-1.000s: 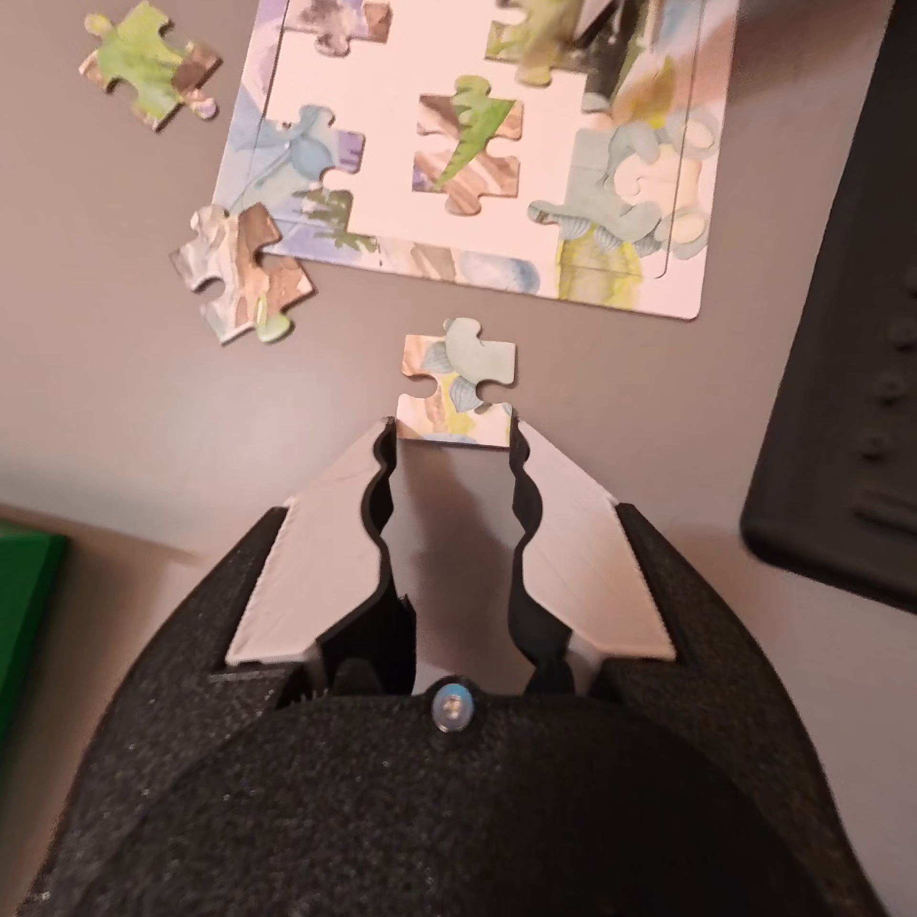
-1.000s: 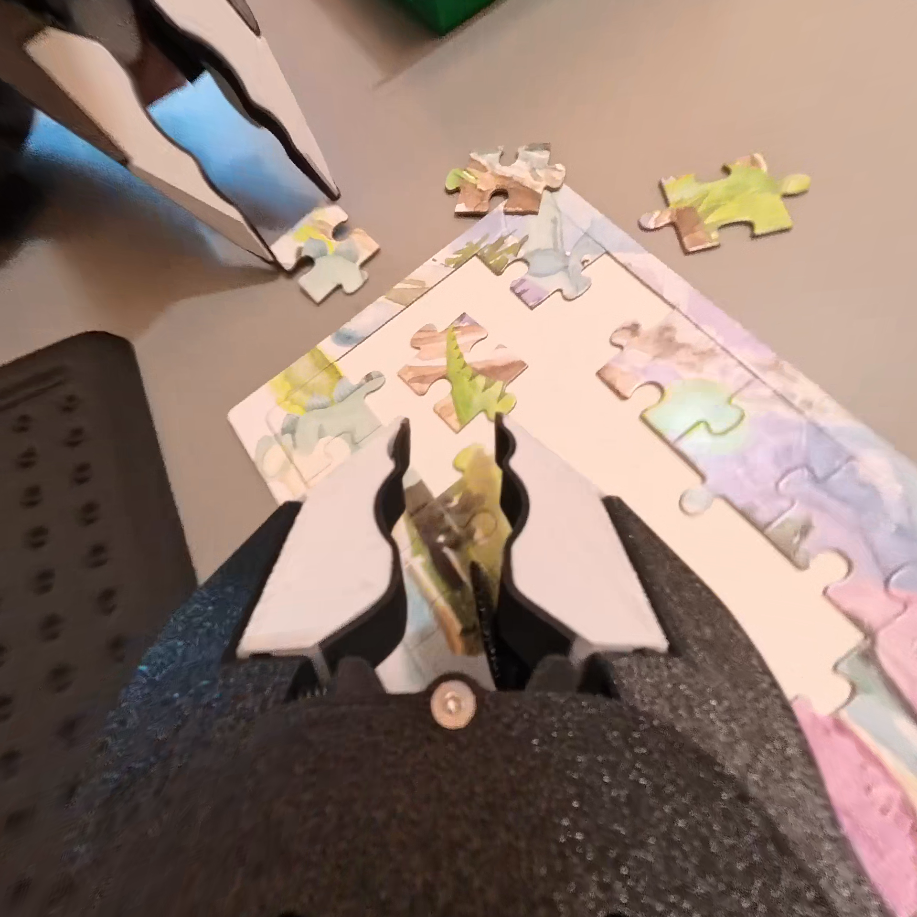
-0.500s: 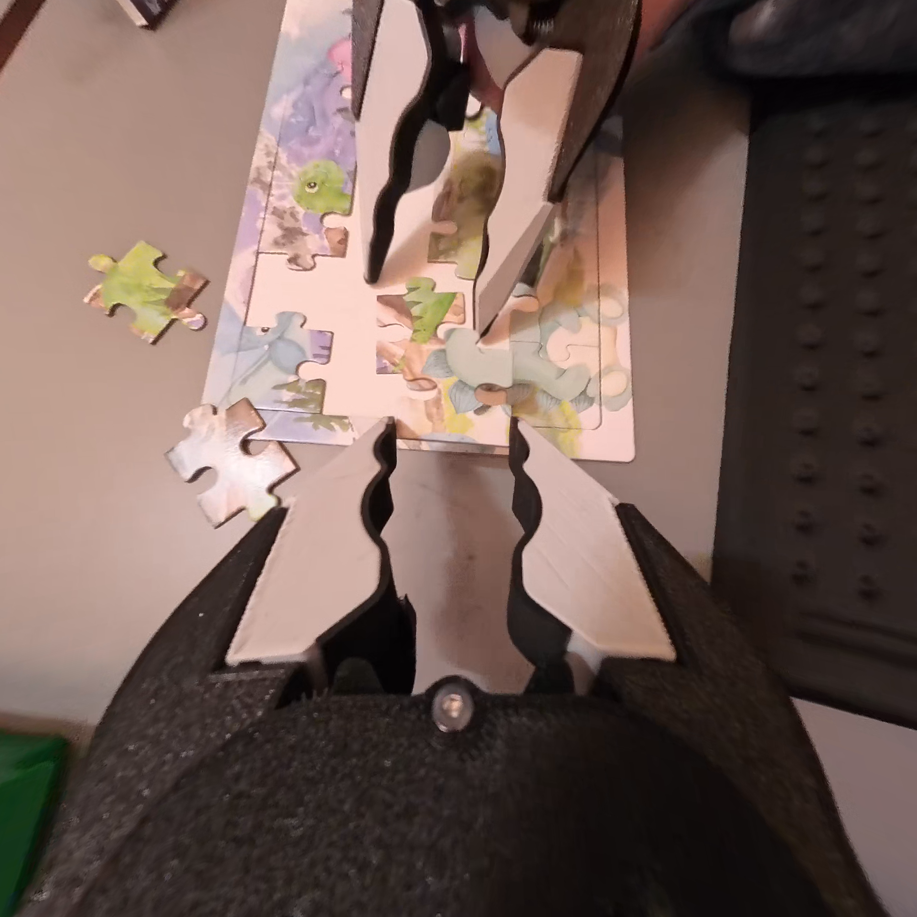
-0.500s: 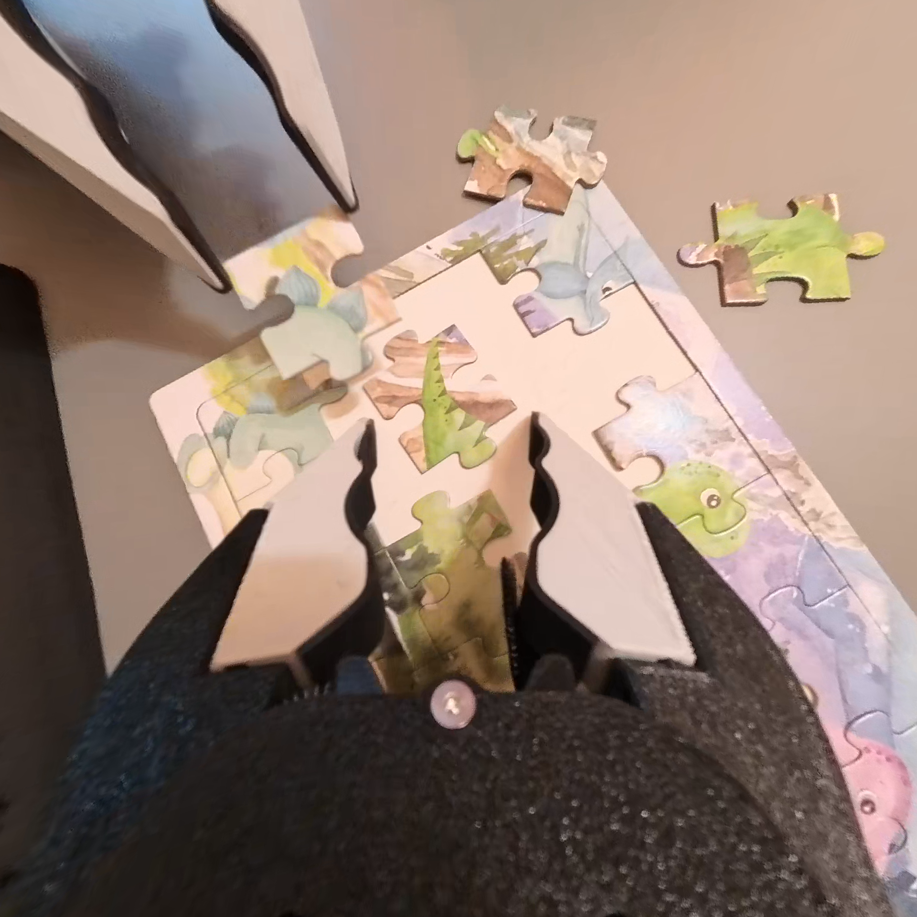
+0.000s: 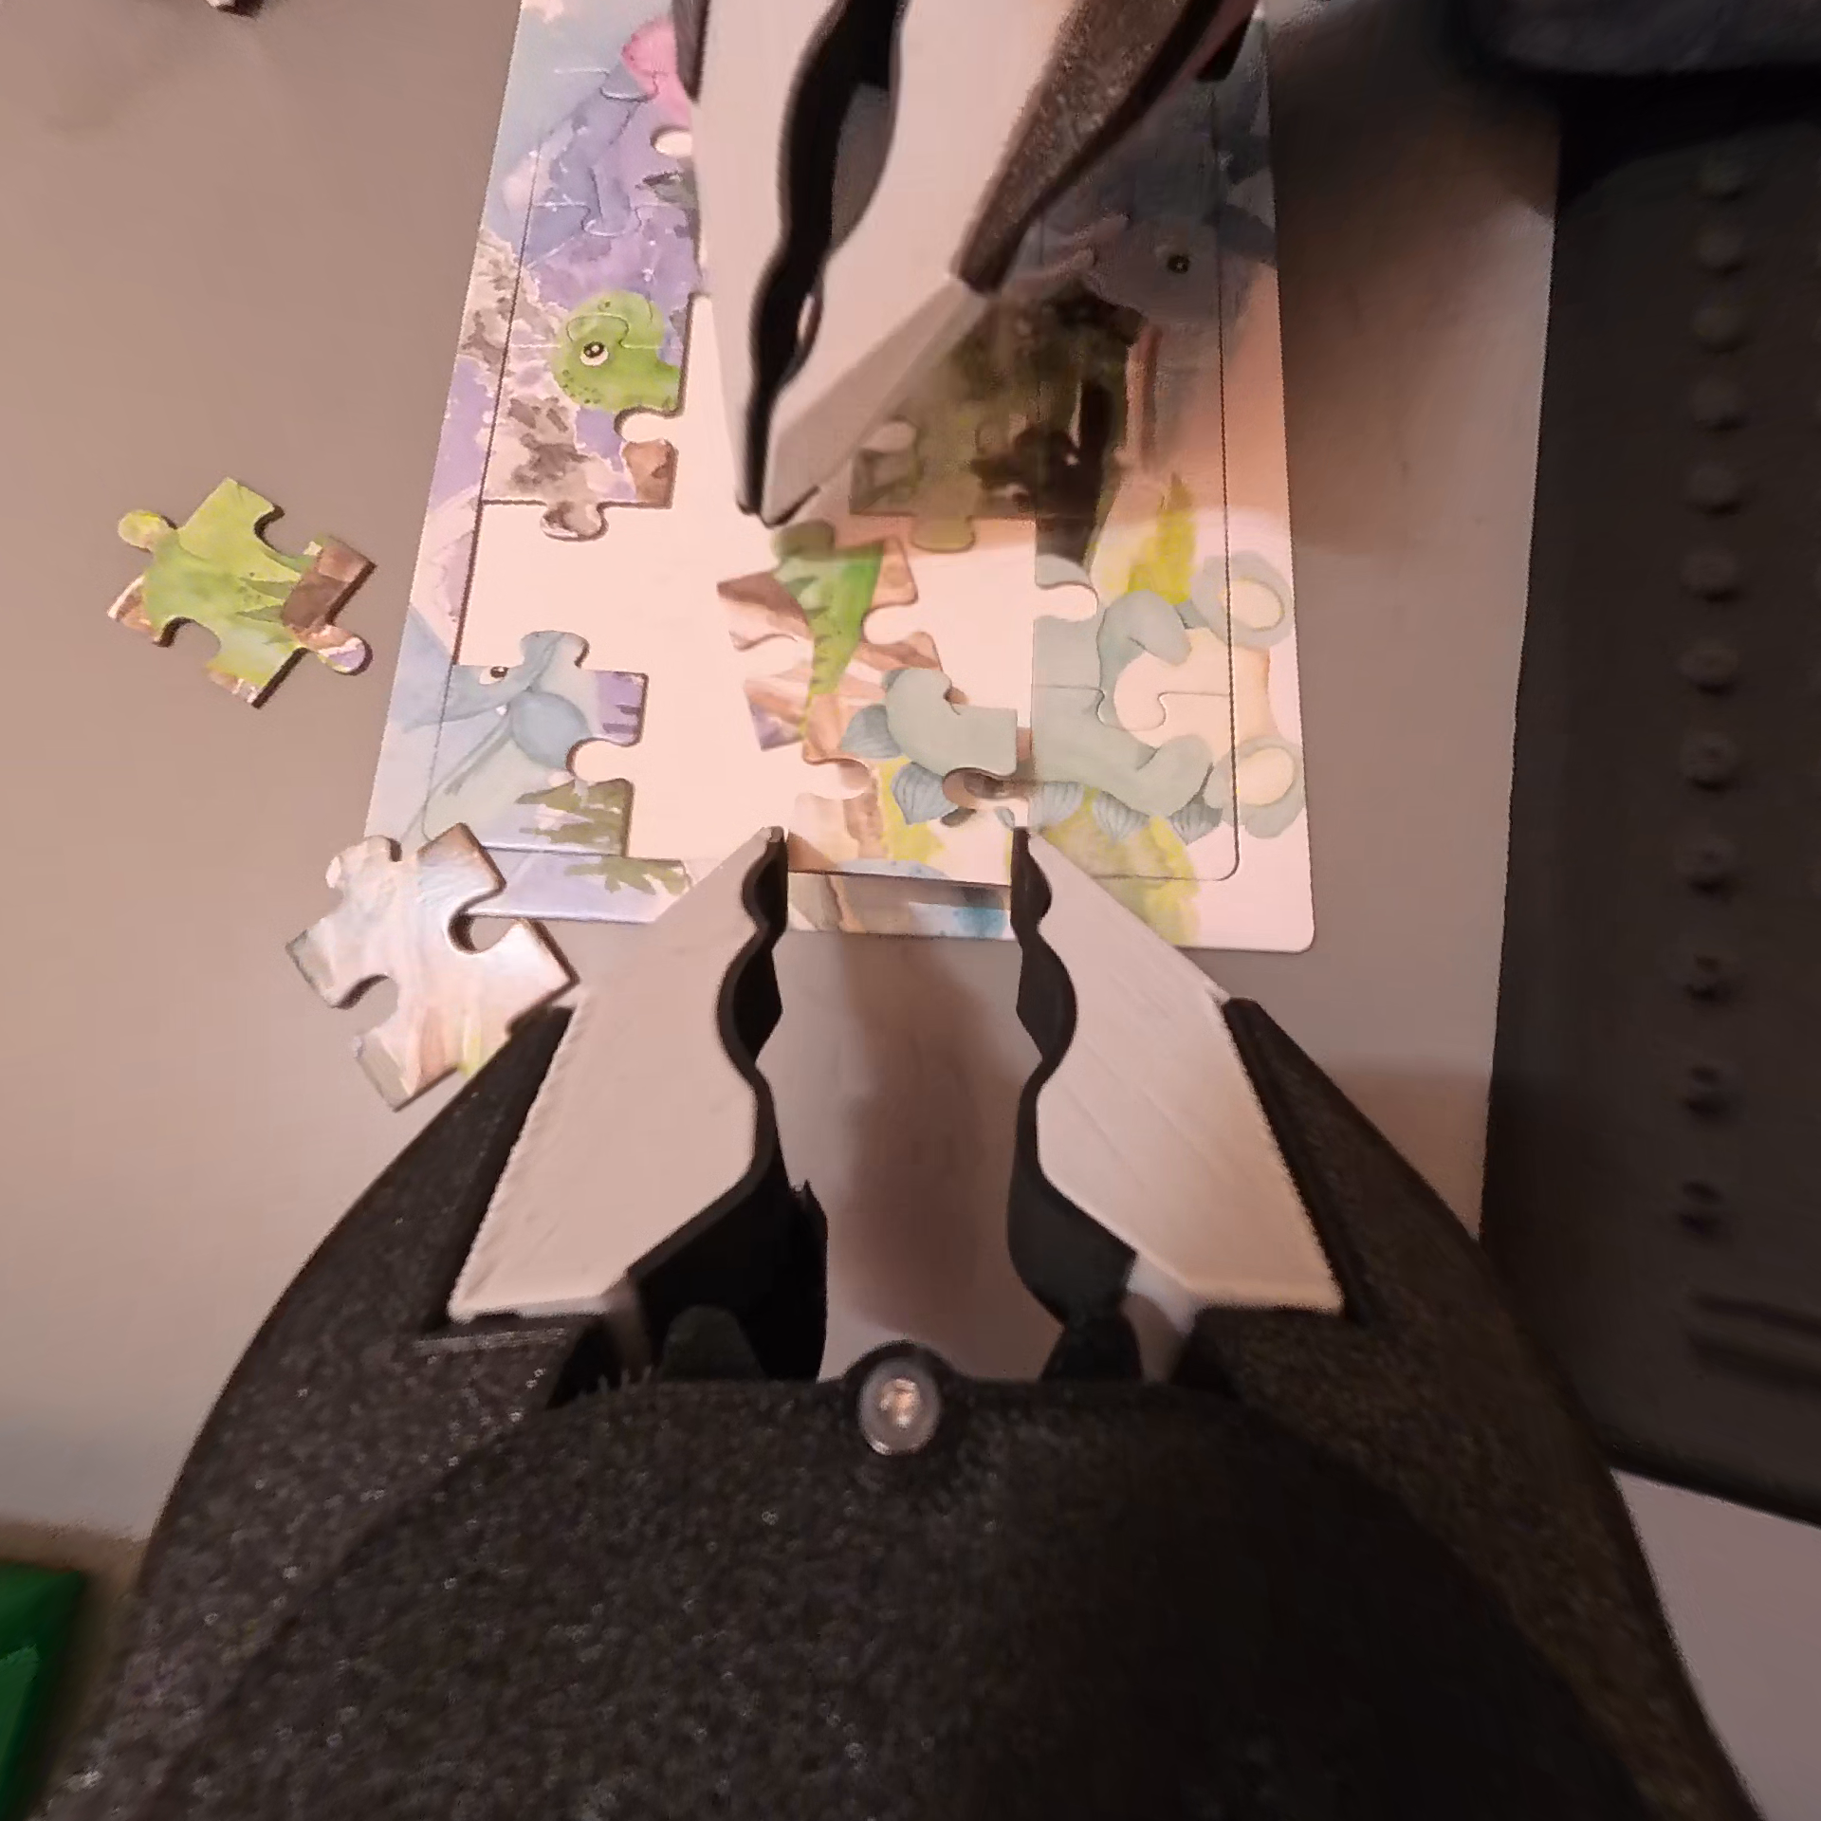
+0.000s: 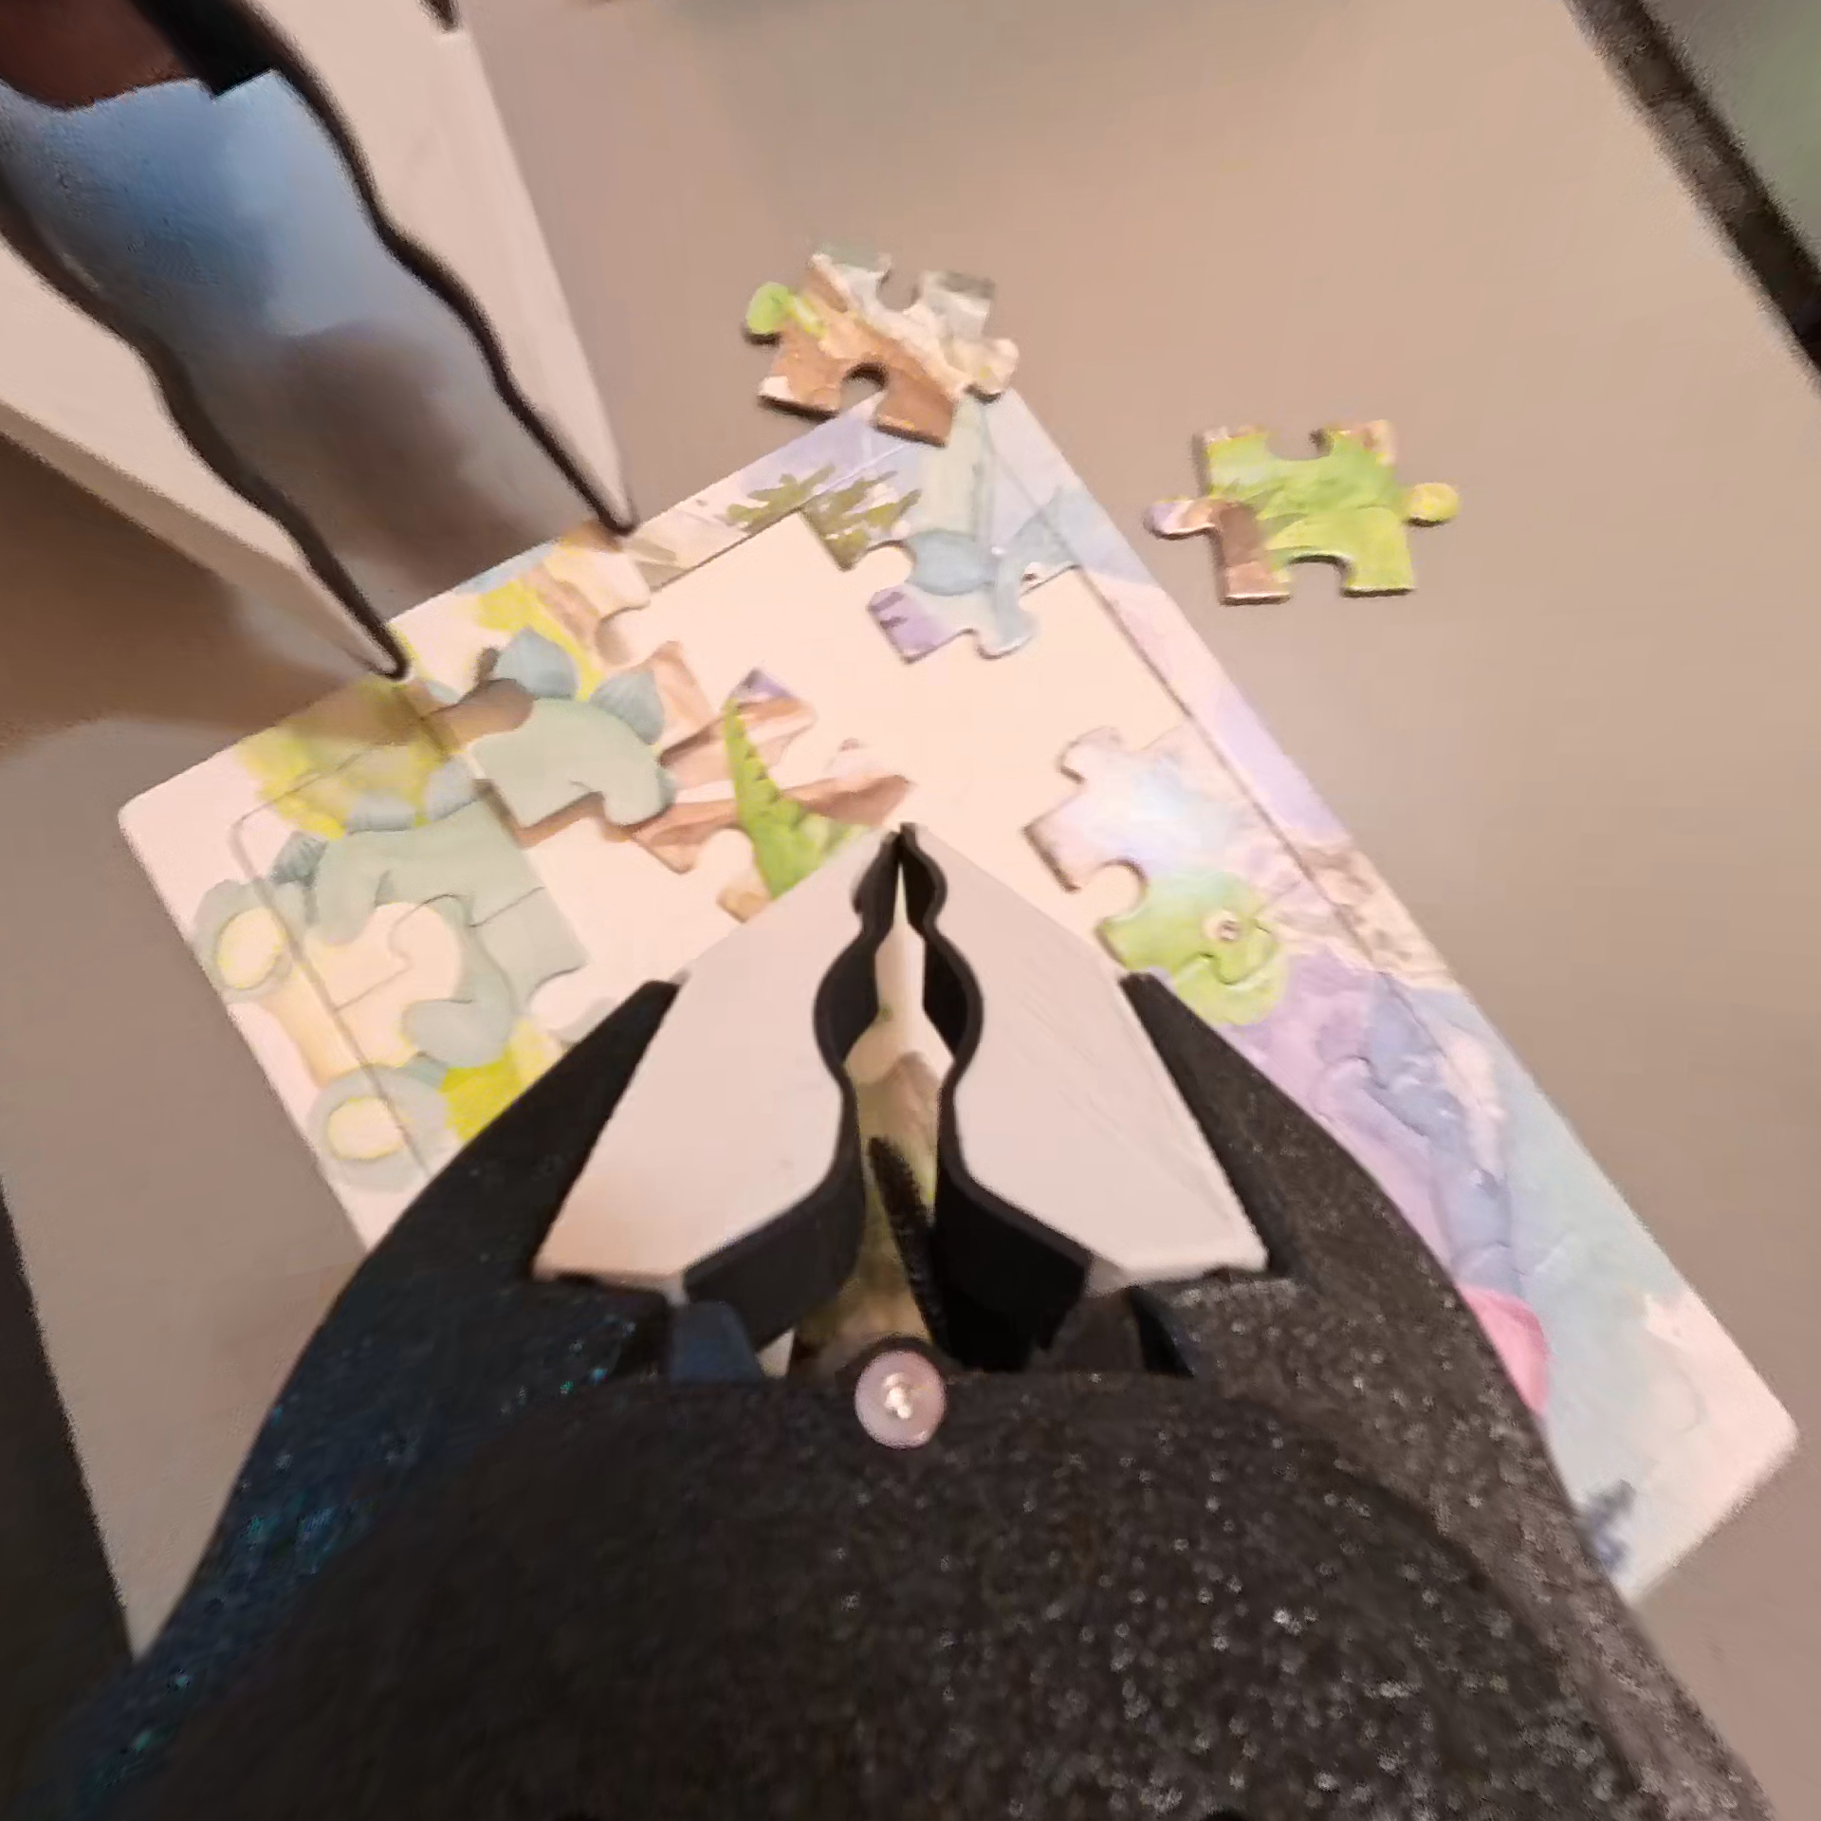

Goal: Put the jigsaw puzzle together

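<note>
The puzzle board (image 5: 690, 591) (image 6: 985, 690) lies on a grey table, part filled, with a bare white middle. My left gripper (image 5: 897, 847) (image 6: 503, 591) is at the board's near edge. Its jaws stand a piece's width apart and grip the sides of a pale blue-green dinosaur piece (image 5: 936, 729) (image 6: 572, 759). That piece's far end overlaps a loose green-tail piece (image 5: 828, 631) (image 6: 778, 798) on the board. My right gripper (image 6: 902, 838) (image 5: 769, 493) is shut and empty, with its tips at the green-tail piece's edge.
A green piece (image 5: 246, 591) (image 6: 1301, 512) and a pale grey-brown piece (image 5: 424, 976) (image 6: 887, 355) lie on the table beside the board. A black perforated block (image 5: 1675, 690) stands along the board's other side. A green object (image 5: 30, 1626) sits at the near left. The tips of one gripper are about 9 cm away from the tips of the other. The left tips stand about 8 cm off the pale grey-brown piece (image 6: 887, 355). It turns up in the left wrist view (image 5: 431, 941) as well.
My left gripper carried the dinosaur piece from the table onto the board. My right gripper's jaws went from open to shut above the board.
</note>
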Available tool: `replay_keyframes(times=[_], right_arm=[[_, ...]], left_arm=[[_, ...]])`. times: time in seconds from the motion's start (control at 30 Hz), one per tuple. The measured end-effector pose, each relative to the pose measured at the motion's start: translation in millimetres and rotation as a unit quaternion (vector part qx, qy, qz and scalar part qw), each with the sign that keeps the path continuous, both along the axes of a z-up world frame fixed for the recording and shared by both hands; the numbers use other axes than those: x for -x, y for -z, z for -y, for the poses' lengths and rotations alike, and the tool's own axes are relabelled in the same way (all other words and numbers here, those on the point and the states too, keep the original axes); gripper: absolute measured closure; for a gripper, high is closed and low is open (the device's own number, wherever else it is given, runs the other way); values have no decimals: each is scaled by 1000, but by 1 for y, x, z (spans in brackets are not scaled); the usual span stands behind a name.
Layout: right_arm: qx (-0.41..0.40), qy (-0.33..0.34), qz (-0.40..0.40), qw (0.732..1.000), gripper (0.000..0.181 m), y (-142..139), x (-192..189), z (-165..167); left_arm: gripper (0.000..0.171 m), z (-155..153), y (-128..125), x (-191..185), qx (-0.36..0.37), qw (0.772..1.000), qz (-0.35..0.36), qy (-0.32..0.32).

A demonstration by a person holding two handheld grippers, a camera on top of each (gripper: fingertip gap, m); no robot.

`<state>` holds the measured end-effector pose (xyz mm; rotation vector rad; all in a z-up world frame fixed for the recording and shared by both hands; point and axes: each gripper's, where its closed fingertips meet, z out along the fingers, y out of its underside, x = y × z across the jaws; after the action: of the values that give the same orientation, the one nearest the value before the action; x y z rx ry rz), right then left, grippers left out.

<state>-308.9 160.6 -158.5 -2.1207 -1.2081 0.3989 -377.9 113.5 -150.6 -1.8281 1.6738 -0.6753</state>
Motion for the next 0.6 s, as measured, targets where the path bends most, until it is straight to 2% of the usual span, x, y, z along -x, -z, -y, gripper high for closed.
replay_keyframes(times=[0.1,0.17,0.23,0.27,0.3,0.37,0.6], right_arm=[[1,38,-7,999,181,-6,-16,-11],[12,37,-33,999,178,-11,-15,-8],[33,3,-59,998,159,-12,-2,5],[44,-15,-58,997,142,-8,4,11],[52,-25,-43,997,135,0,6,15],[45,-26,-16,999,136,12,8,13],[43,-26,-15,999,139,12,13,11]], left_arm=[[126,2,3,-6,2,1000,-2,1],[126,3,8,-5,-5,1000,-17,2],[126,3,10,-4,-6,1000,-18,-1],[126,3,9,-3,-3,1000,-15,-3],[126,4,9,-2,-1,1000,-13,-4],[126,5,8,0,0,1000,-13,-6],[126,9,8,10,-3,1000,-22,-14]])
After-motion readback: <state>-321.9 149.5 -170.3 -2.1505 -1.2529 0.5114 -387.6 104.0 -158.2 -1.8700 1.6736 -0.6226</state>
